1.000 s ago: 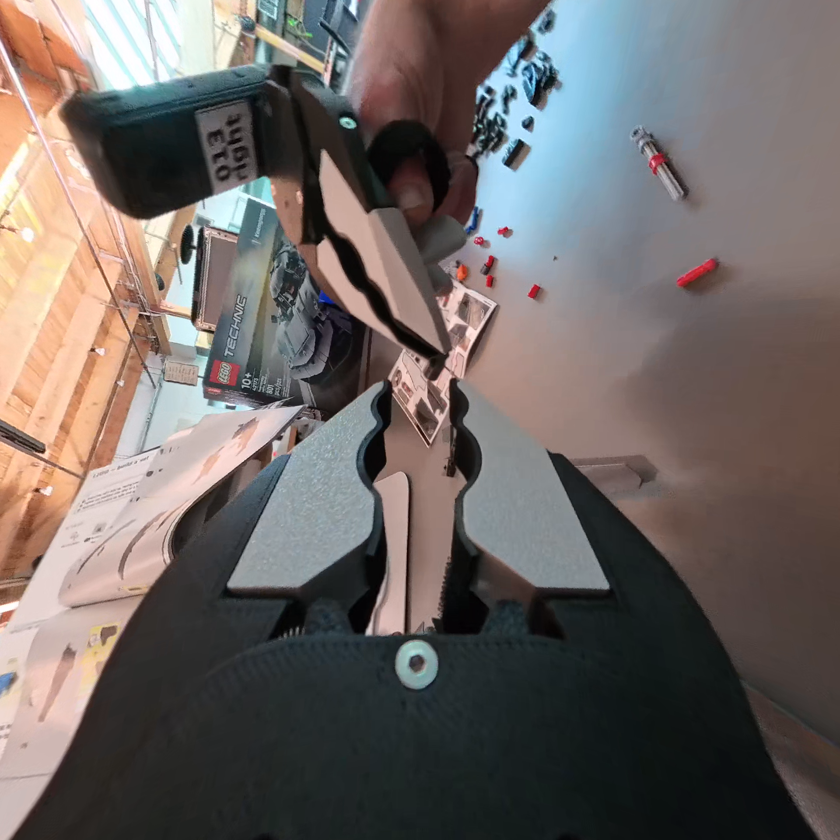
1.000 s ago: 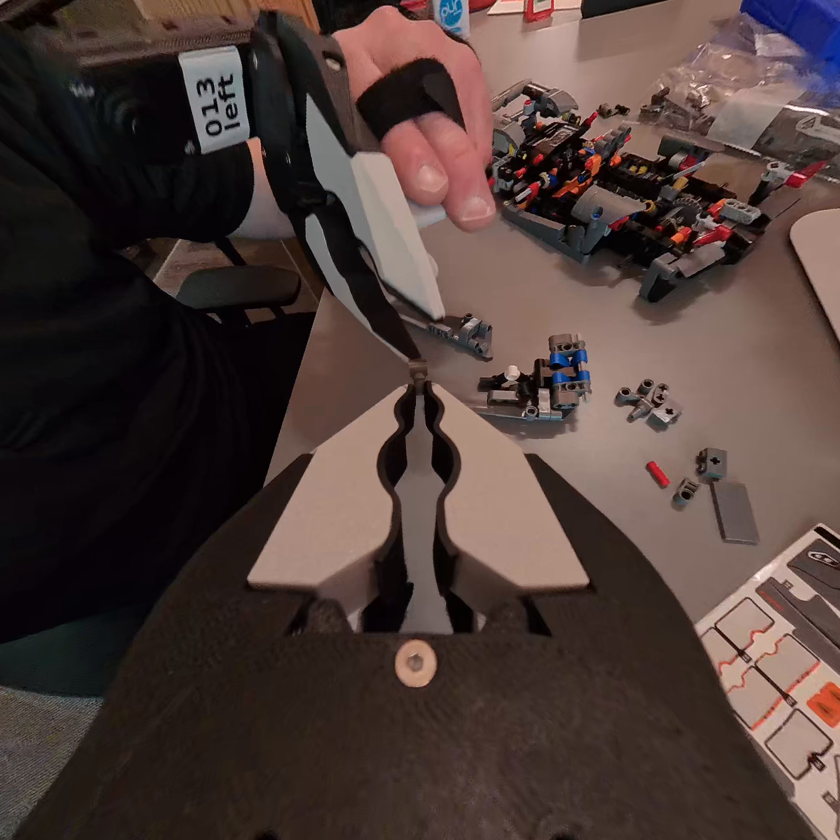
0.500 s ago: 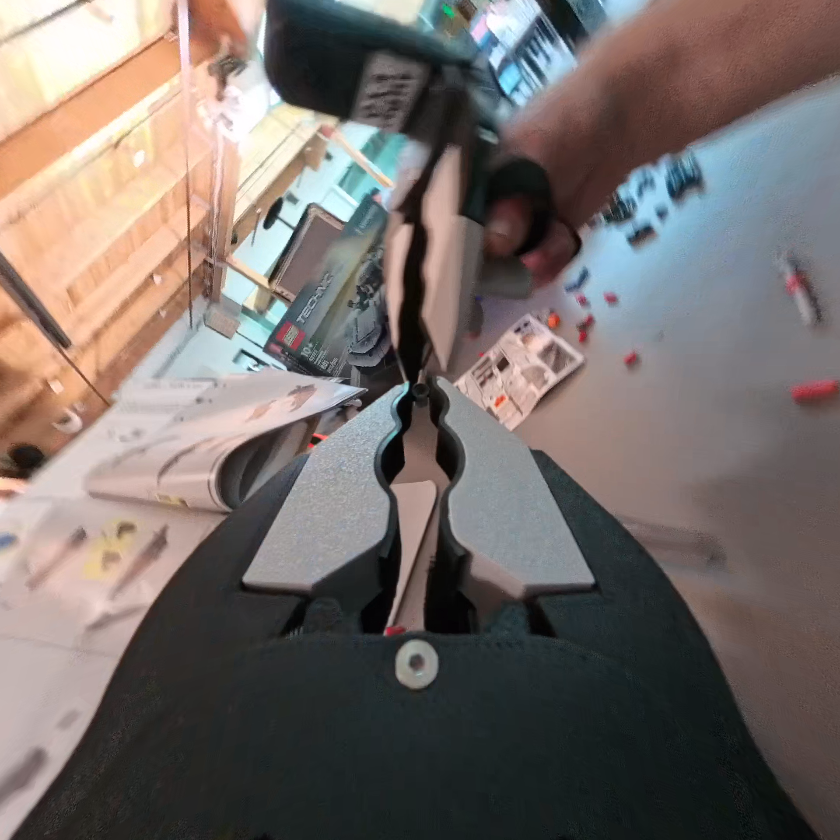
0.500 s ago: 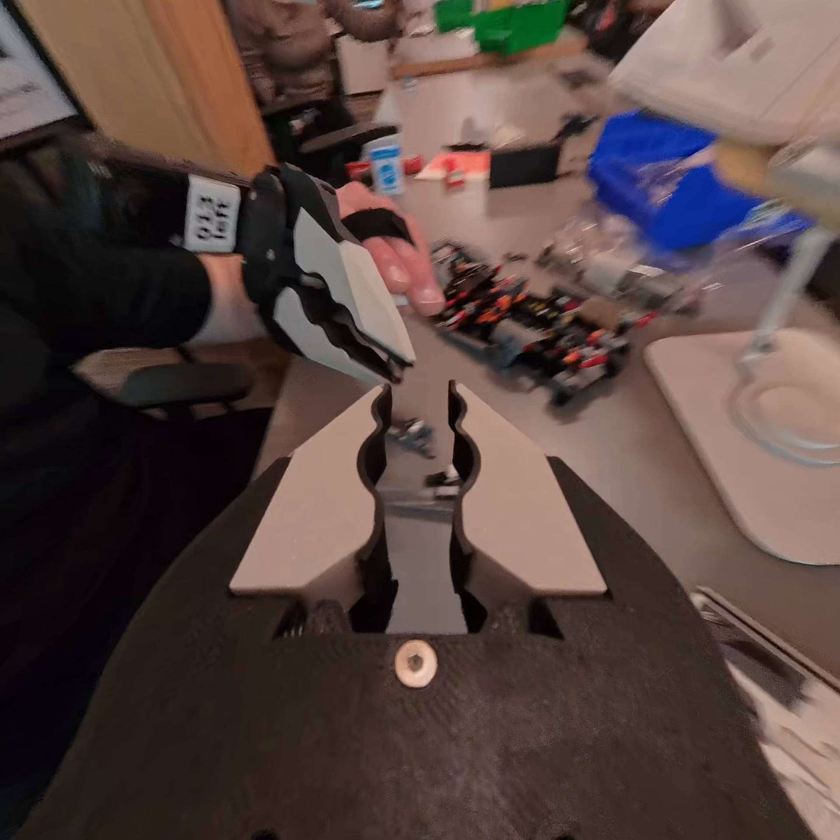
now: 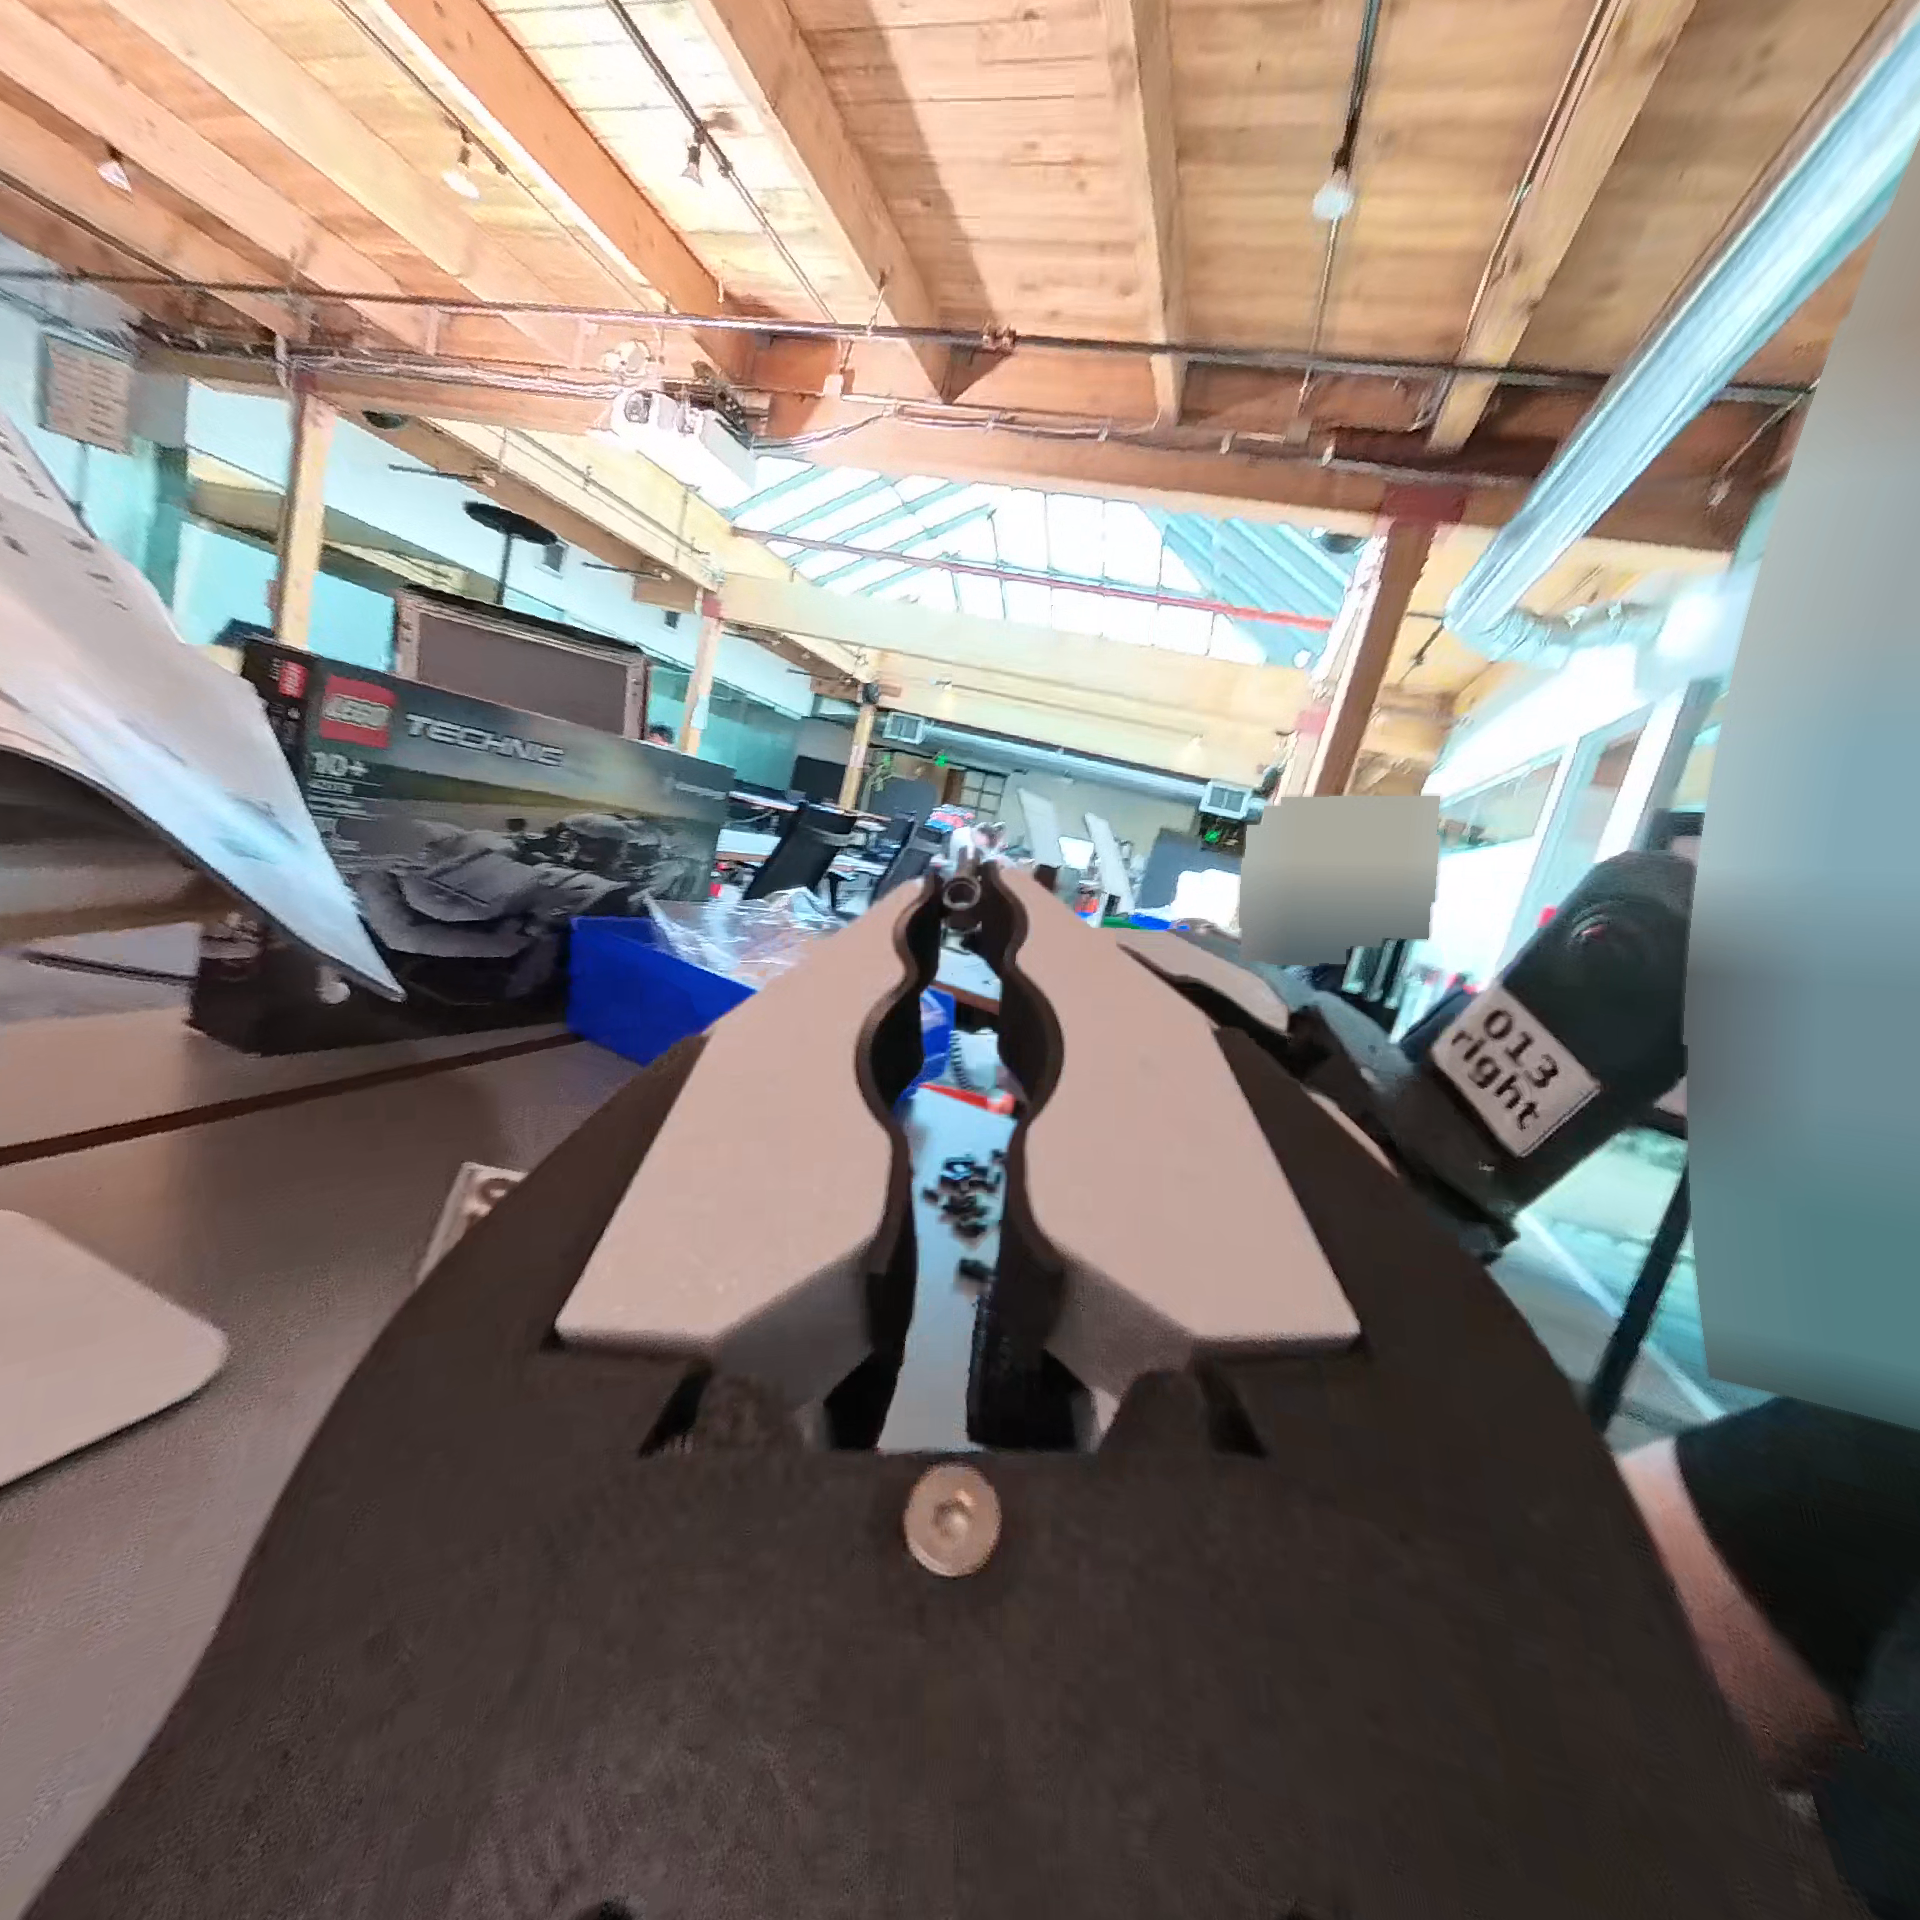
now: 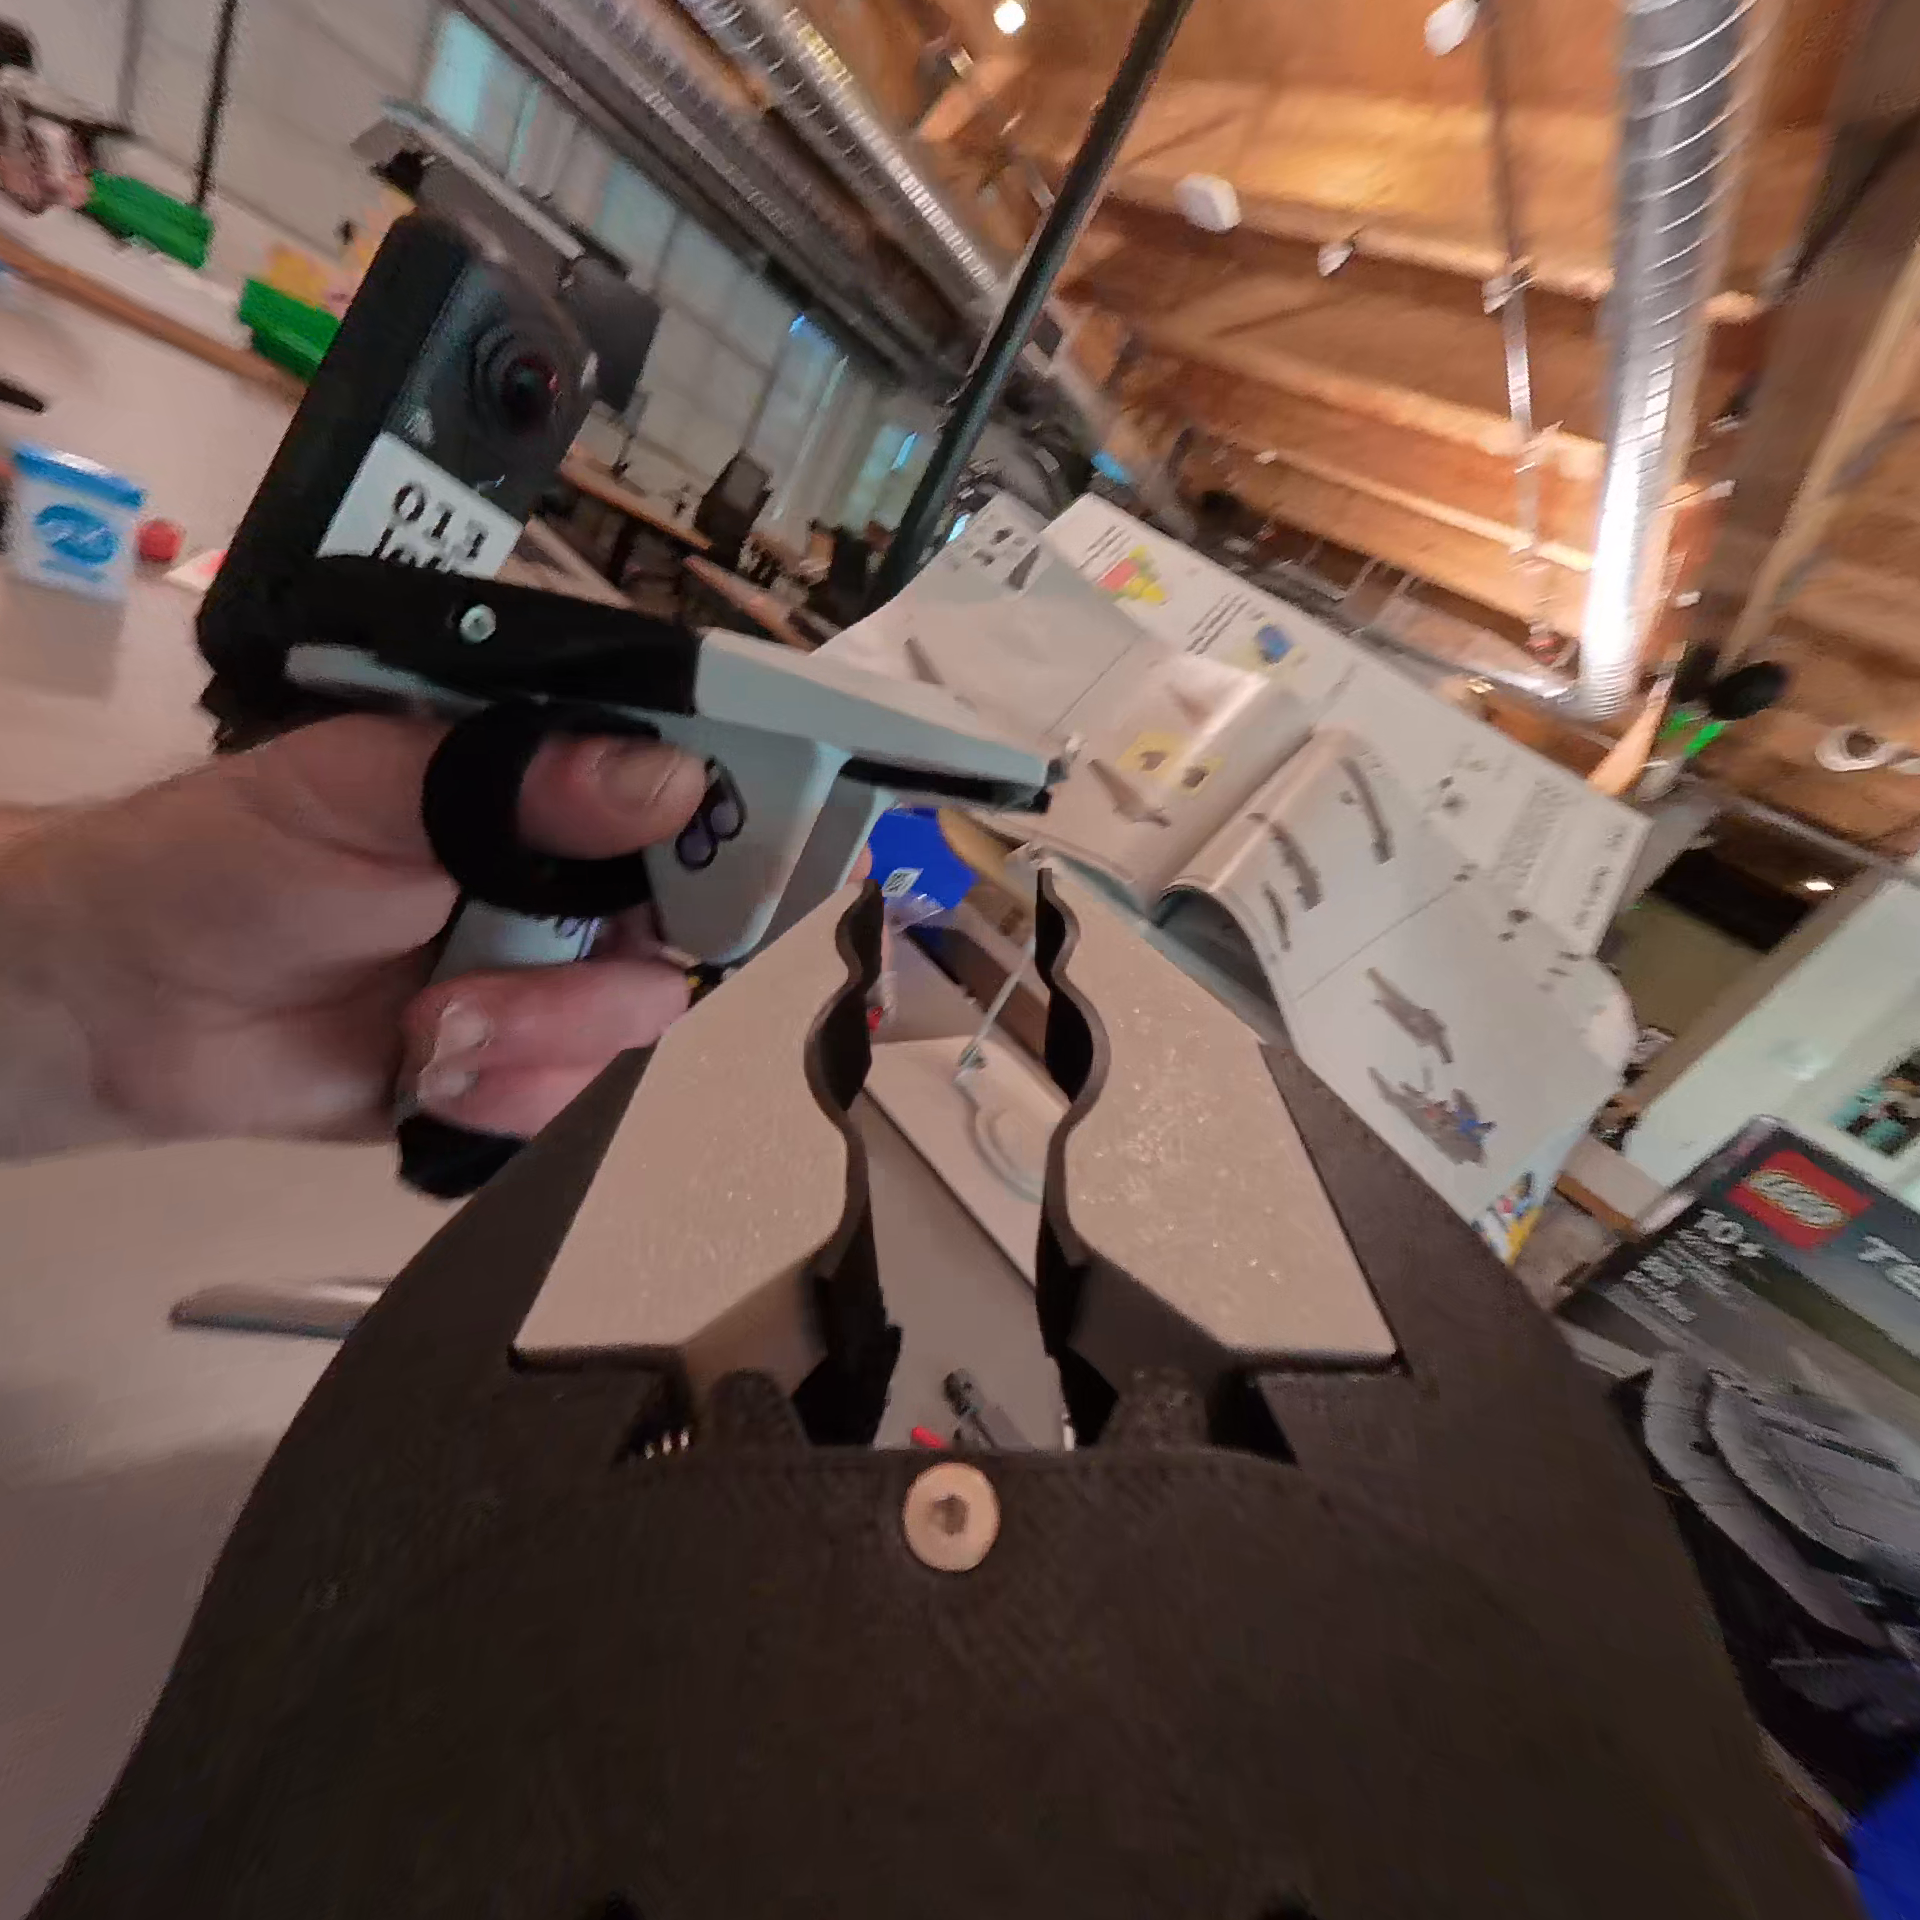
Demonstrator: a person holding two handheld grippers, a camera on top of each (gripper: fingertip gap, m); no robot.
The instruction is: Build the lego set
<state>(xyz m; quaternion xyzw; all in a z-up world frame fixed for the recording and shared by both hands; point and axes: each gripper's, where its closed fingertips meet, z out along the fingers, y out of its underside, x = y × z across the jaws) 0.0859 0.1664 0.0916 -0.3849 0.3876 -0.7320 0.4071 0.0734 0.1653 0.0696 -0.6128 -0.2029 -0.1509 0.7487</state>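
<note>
My left claw (image 5: 964, 896) is clamped on a small dark lego piece (image 5: 962, 891) at its fingertips, raised above the worktop (image 5: 312, 1174). My right claw (image 6: 956, 894) stands apart, holding nothing, just beside the left one.

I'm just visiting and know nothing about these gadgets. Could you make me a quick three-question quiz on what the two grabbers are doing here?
1. True or false: the right gripper is clamped on a piece.
2. What does the left gripper pinch at its tips? A) a red pin B) a small dark piece C) a sticker sheet
3. What paper item lies open beyond the right gripper?

Key: 1 false, it is open and empty. 2 B. 3 the instruction booklet.
</note>
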